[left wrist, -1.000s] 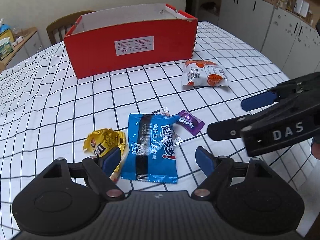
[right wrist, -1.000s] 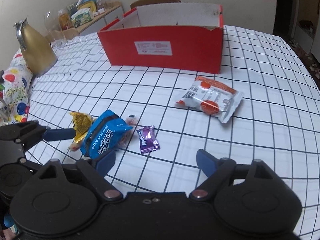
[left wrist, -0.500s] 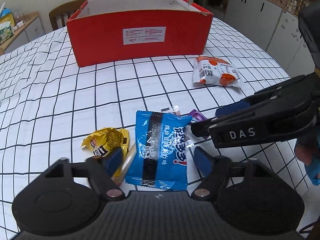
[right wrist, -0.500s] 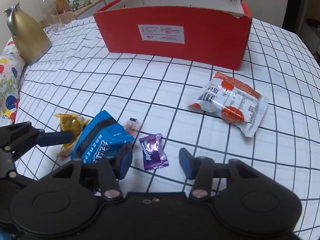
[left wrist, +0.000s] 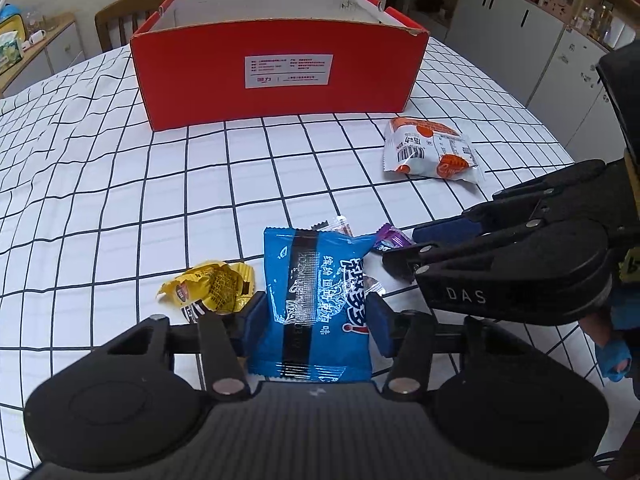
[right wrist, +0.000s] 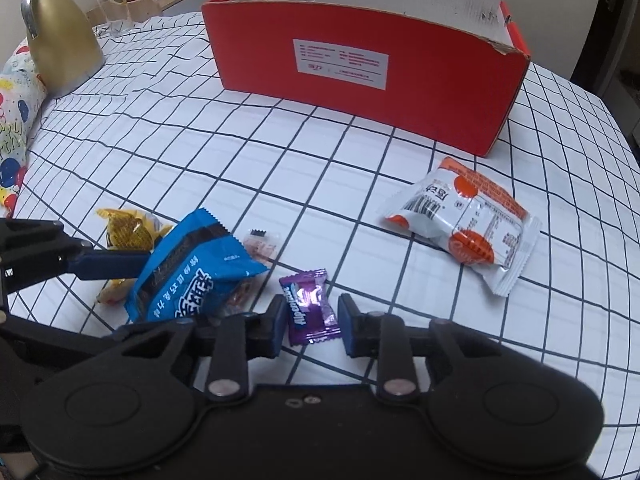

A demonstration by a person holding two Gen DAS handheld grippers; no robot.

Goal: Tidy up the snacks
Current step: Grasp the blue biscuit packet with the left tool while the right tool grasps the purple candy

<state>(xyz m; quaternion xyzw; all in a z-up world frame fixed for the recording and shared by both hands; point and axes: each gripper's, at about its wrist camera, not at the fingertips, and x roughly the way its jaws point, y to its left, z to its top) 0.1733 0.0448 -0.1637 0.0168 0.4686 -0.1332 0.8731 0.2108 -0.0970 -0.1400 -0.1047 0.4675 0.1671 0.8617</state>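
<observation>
Yellow foil first, at far left: a crumpled yellow wrapper (left wrist: pixel 212 286) on the checked tablecloth (left wrist: pixel 120 200), just beside the left finger of the left gripper (left wrist: pixel 316 320). Next, between that gripper's blue pads, the blue snack packet (left wrist: pixel 316 300), long axis running straight along the fingers toward the red box (left wrist: pixel 280 72); pads pressing both long edges, so clamped on the packet, by the look of it, with the far end tilted up off the cloth in the right wrist view. Behind the packet, half hidden, a small clear-wrapped sweet (right wrist: pixel 262 244). Further right, the purple candy (right wrist: pixel 312 306), lying between the fingers of the right gripper (right wrist: pixel 312 322), long axis pointing roughly away along them, a little skewed; fingers narrowed around it, a slim gap showing on the right side, so not yet squeezed shut, apparently. Farther right again, well apart from both tools, the white-and-orange packet (right wrist: pixel 464 228), nearer the right hand. Straight ahead of both, the open box, beyond bare cloth. Likely next: finish the pinch on the candy, then lift forward and up over the box's near wall.
</observation>
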